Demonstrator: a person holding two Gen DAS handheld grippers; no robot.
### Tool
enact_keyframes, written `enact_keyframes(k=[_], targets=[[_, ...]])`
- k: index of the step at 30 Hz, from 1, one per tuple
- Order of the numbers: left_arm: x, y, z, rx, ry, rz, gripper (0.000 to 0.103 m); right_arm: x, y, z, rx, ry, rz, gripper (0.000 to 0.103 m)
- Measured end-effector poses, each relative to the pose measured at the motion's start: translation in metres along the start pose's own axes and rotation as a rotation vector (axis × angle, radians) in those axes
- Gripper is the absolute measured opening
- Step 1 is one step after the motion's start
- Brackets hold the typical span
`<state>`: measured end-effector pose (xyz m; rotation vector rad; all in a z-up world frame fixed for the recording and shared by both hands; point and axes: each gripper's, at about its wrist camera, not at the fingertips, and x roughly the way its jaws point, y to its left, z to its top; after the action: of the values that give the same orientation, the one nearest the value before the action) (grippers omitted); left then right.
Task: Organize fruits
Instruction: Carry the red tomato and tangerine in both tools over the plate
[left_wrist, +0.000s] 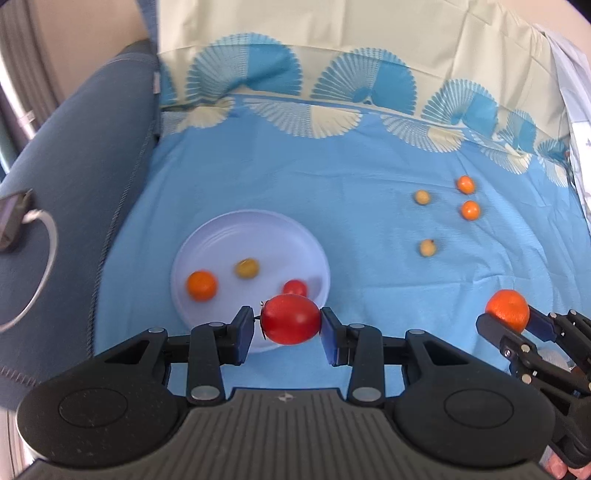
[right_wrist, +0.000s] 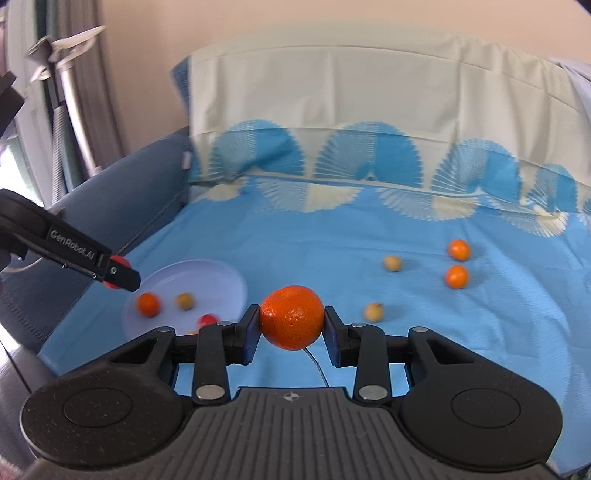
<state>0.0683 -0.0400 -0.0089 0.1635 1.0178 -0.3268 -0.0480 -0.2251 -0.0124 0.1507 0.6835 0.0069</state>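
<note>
My left gripper (left_wrist: 290, 325) is shut on a red tomato-like fruit (left_wrist: 290, 320), held over the near rim of a white plate (left_wrist: 229, 229). The plate holds an orange (left_wrist: 201, 285), a yellow-green fruit (left_wrist: 246, 268) and a small red fruit (left_wrist: 294, 287). My right gripper (right_wrist: 291, 325) is shut on an orange (right_wrist: 291, 316) above the blue cloth, right of the plate (right_wrist: 207, 273); it also shows in the left wrist view (left_wrist: 508, 314). Two small oranges (left_wrist: 466, 184) (left_wrist: 470, 210) and two yellowish fruits (left_wrist: 422, 196) (left_wrist: 428, 247) lie loose on the cloth at right.
A blue patterned cloth (left_wrist: 369, 258) covers the seat and backrest. A dark blue sofa arm (left_wrist: 74, 184) stands at left with a small device and white cable (left_wrist: 14, 218) on it. The left gripper's side shows in the right wrist view (right_wrist: 118, 275).
</note>
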Motion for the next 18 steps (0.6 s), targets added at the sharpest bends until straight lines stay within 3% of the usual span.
enact_keyframes(k=[10,18], targets=[[-0.038,0.042,-0.044,-0.072,-0.011,0.008,0.043,-0.038,0.062,-0.017,-0.081,0.009,0.068,0.037],[-0.052,0.063,-0.06,-0.112,-0.031,0.01,0.043,-0.055,0.083,-0.023,-0.131,0.006,0.079,0.037]])
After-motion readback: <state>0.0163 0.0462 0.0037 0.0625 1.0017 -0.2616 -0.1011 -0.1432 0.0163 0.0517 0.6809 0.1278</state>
